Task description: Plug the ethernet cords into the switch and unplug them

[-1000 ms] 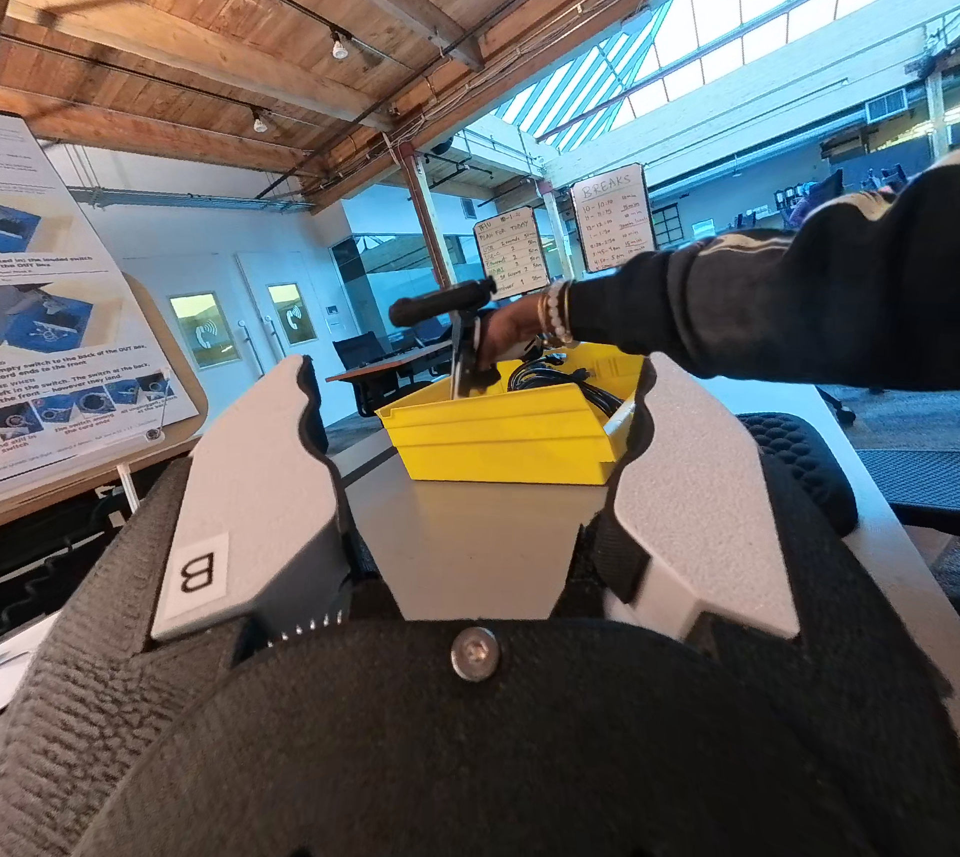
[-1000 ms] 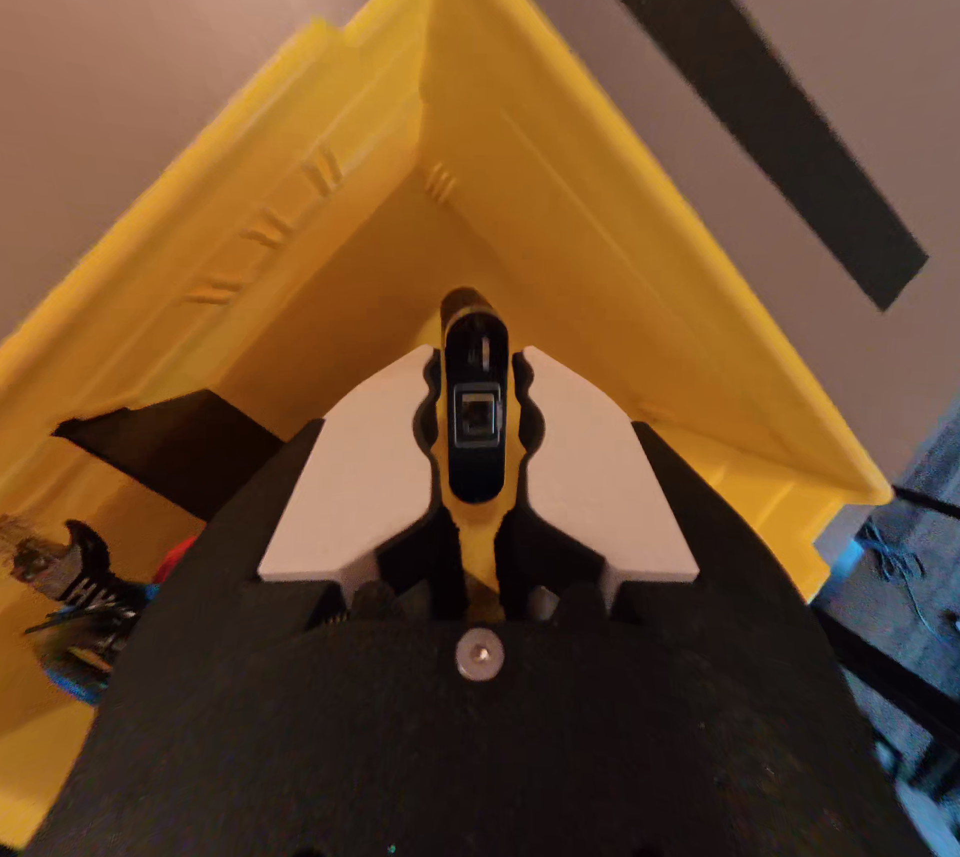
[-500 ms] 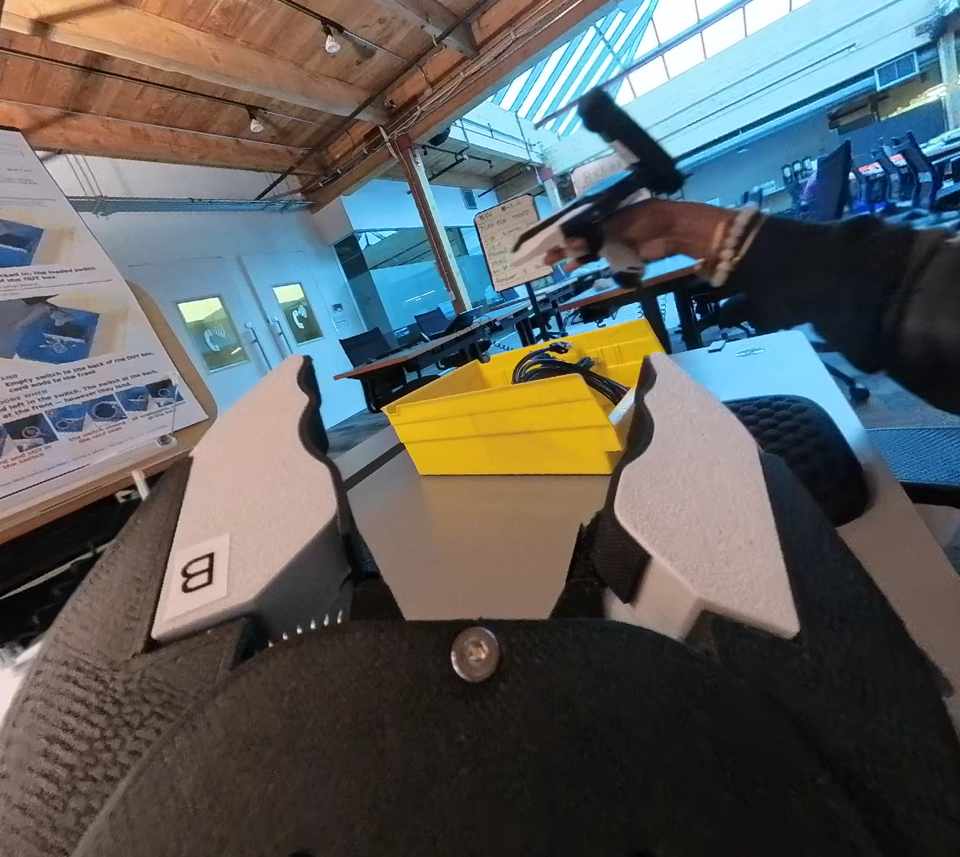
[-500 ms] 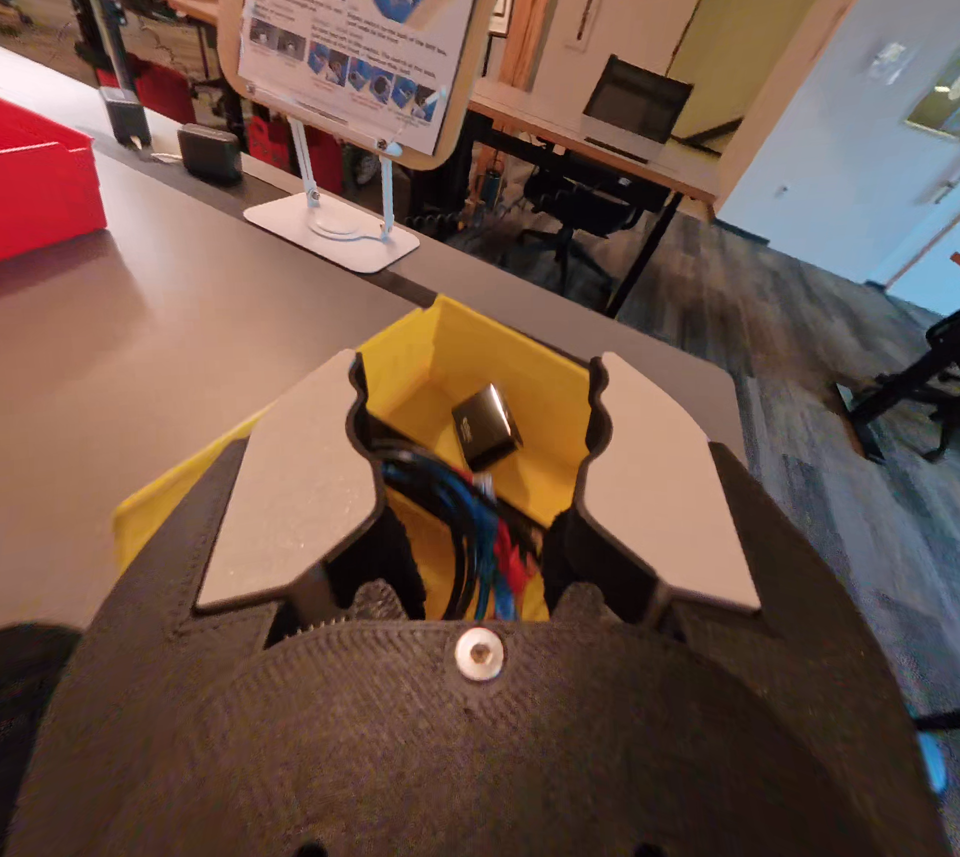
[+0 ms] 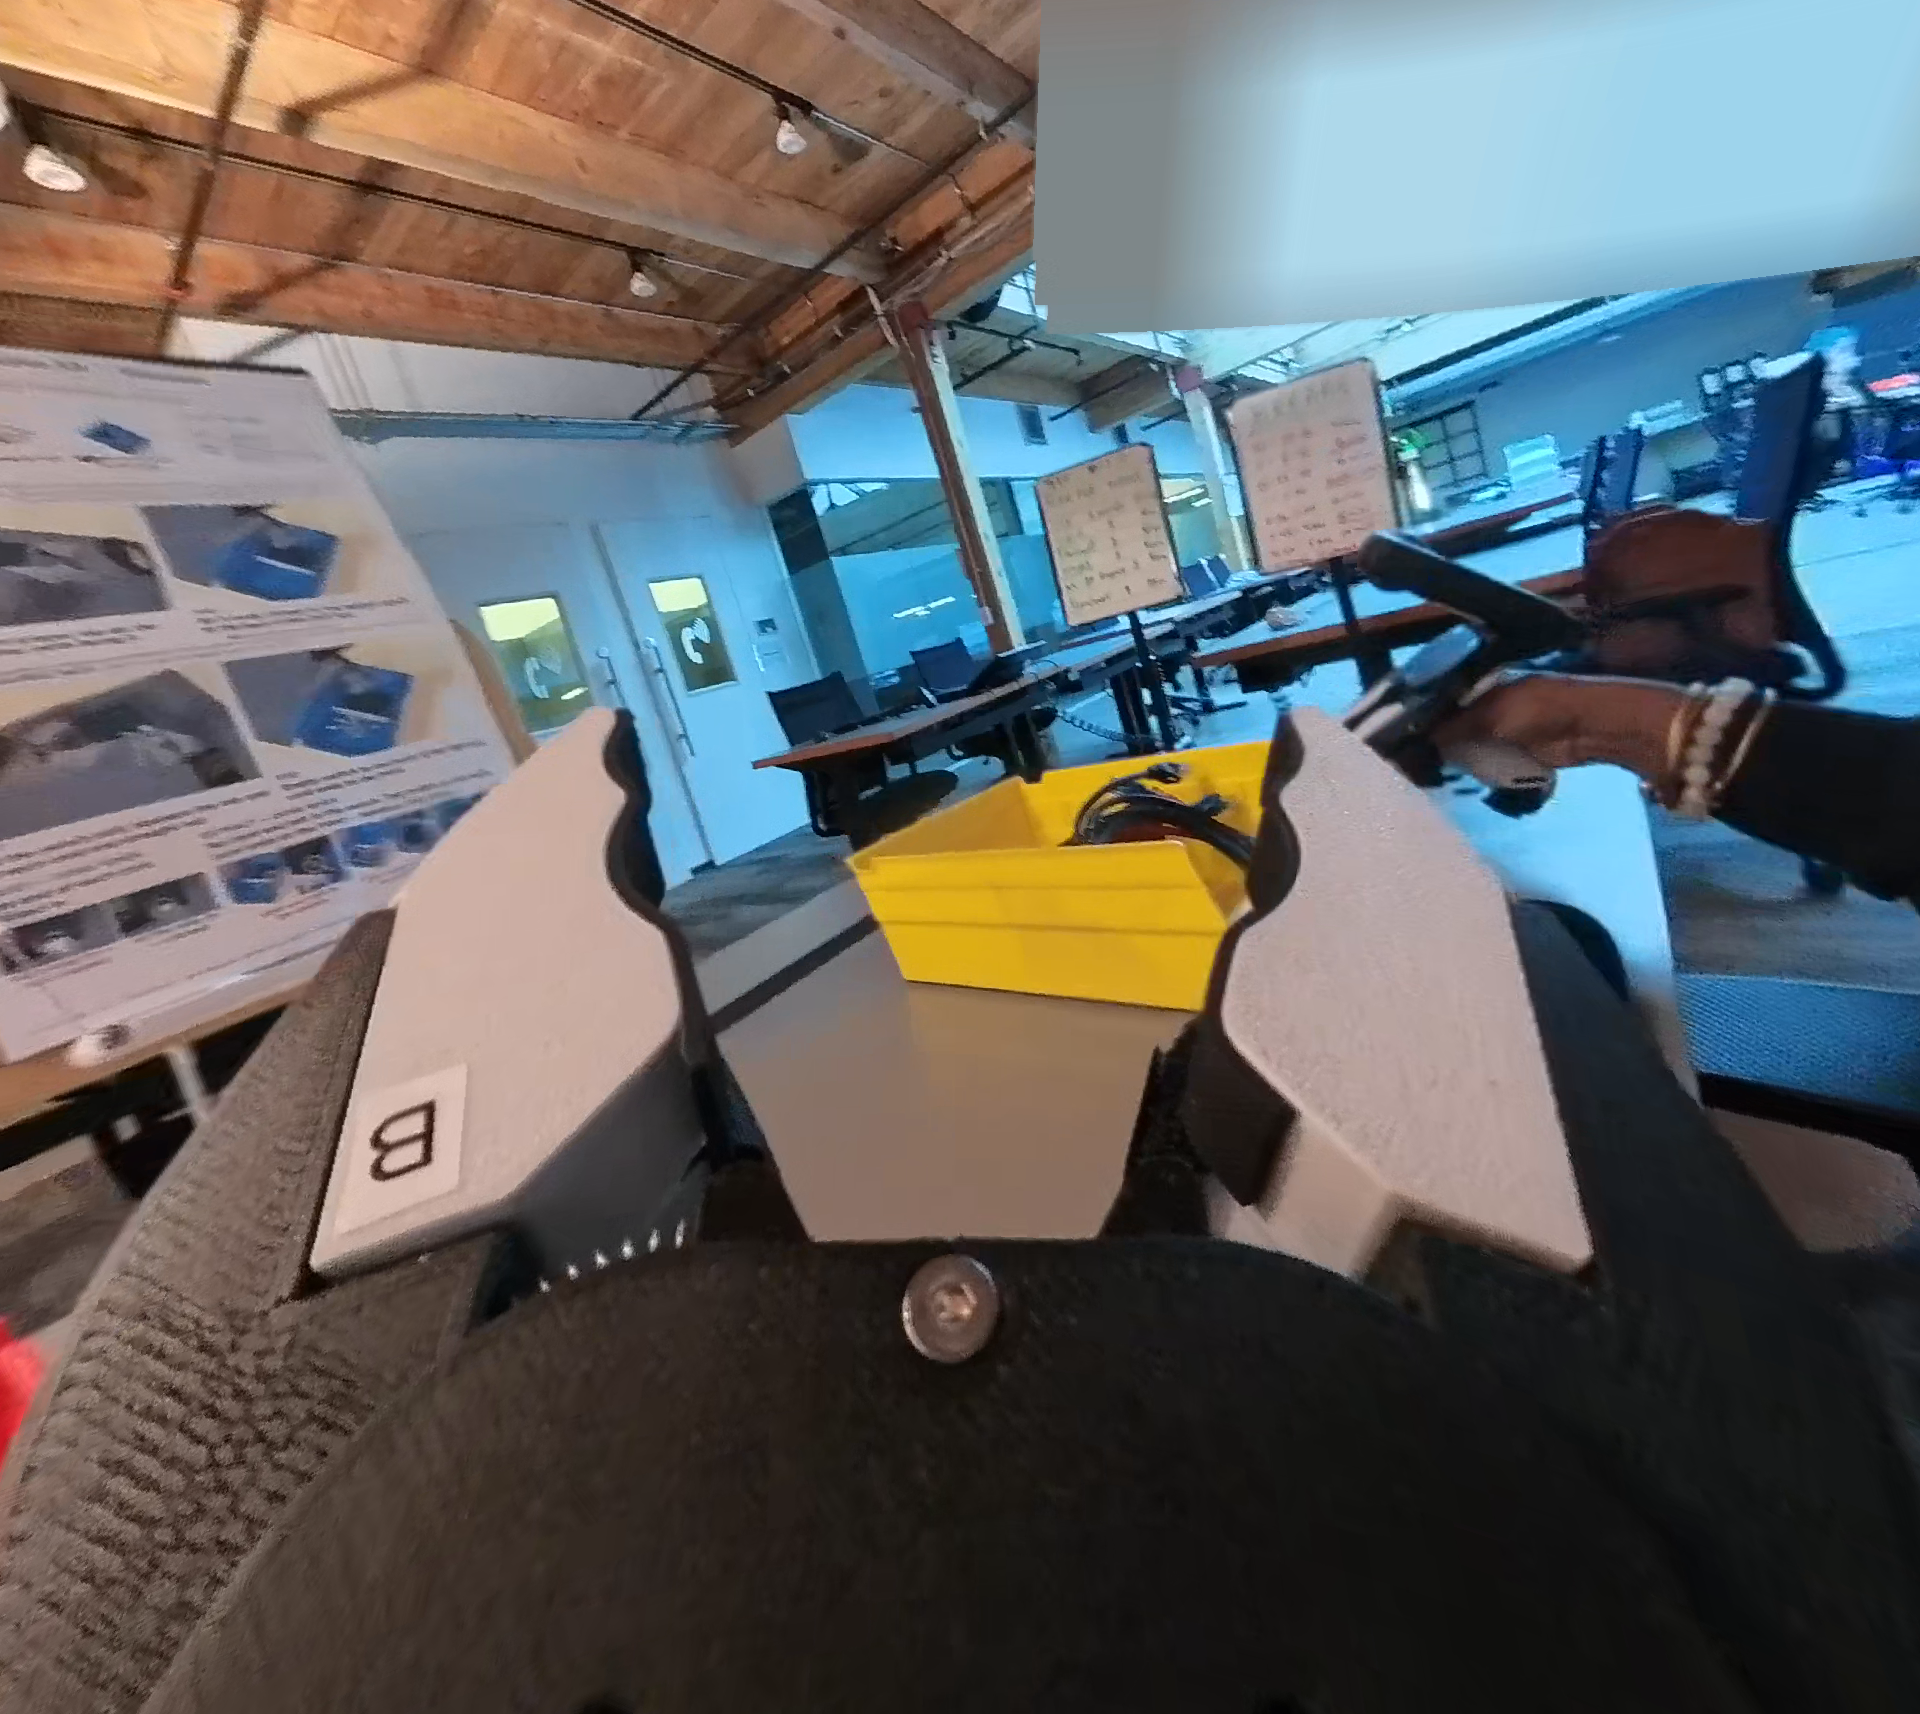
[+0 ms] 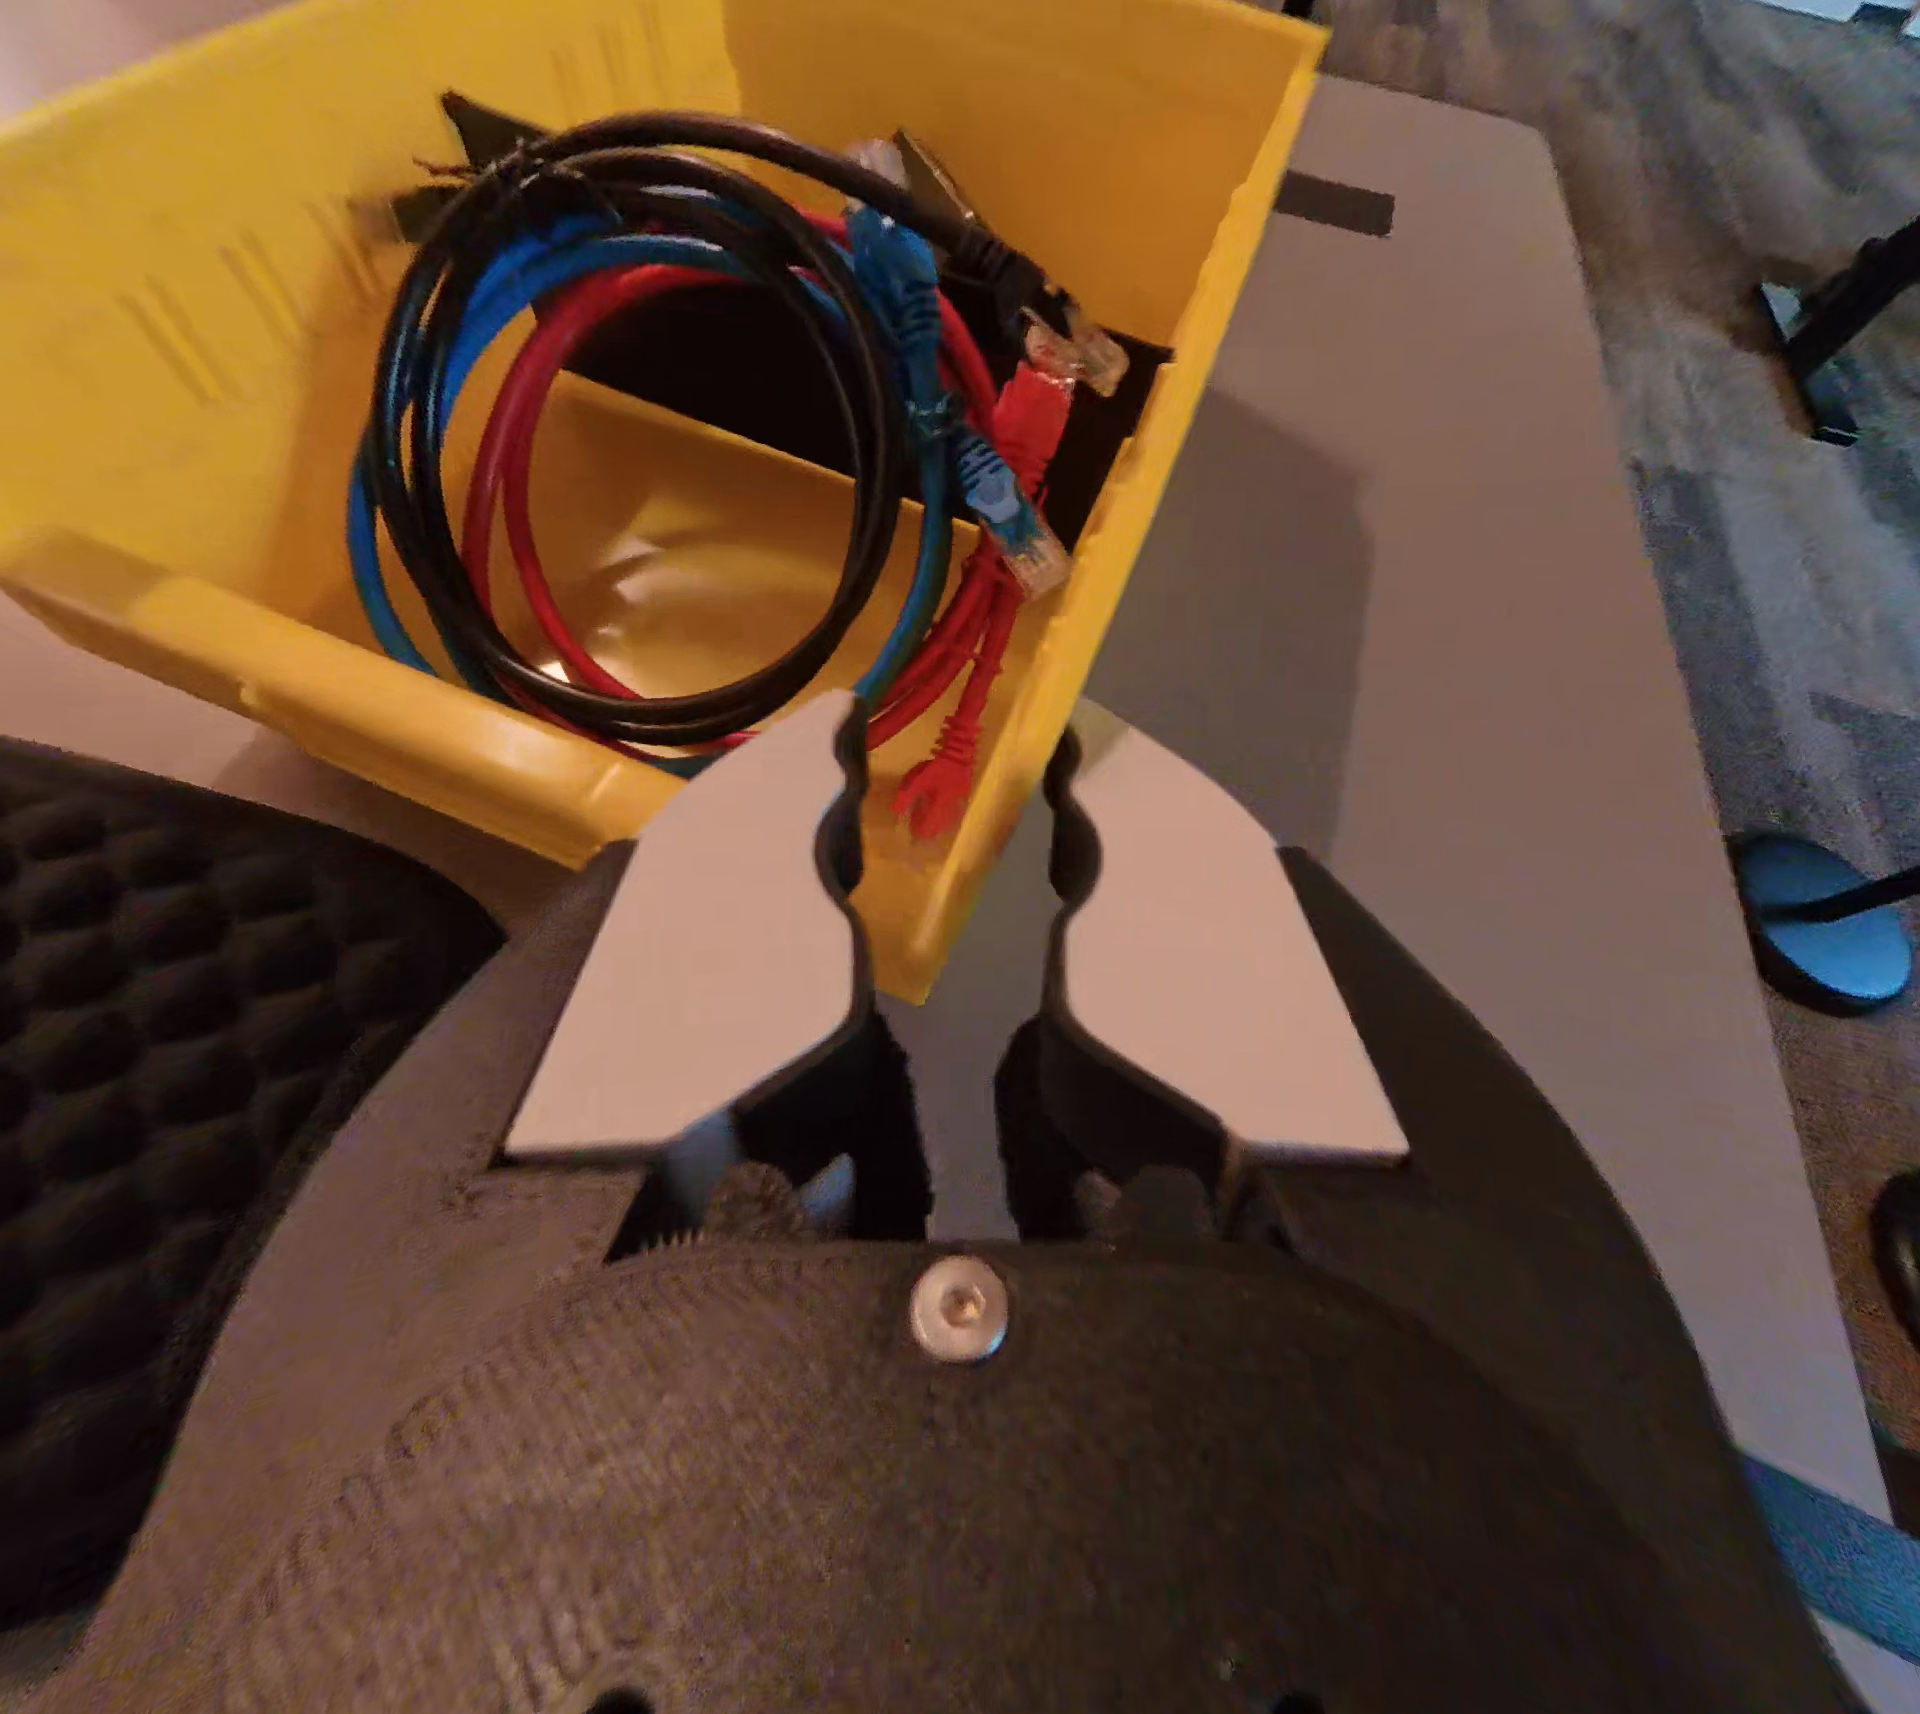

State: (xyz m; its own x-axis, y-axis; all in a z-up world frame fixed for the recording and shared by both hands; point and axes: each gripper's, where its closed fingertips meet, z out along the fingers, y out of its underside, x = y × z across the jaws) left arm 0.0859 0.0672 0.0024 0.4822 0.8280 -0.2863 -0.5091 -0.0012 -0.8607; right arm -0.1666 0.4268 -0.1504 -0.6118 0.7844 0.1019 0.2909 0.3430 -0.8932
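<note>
Your right gripper (image 6: 951,791) hangs empty with its jaws a narrow gap apart, poised over the near corner of the yellow bin (image 6: 1049,64) on the grey table (image 6: 1455,729). Your left gripper (image 5: 951,833) is spread wide and holds nothing – it looks across the table at the same bin. The ethernet cords (image 6: 665,438) – black, blue and red – lie coiled inside the bin over a black divider (image 6: 727,355); the switch cannot be made out.

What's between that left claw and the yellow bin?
Only bare grey table, as the left wrist view shows. The left gripper is open and empty, and the yellow bin stands farther along.
</note>
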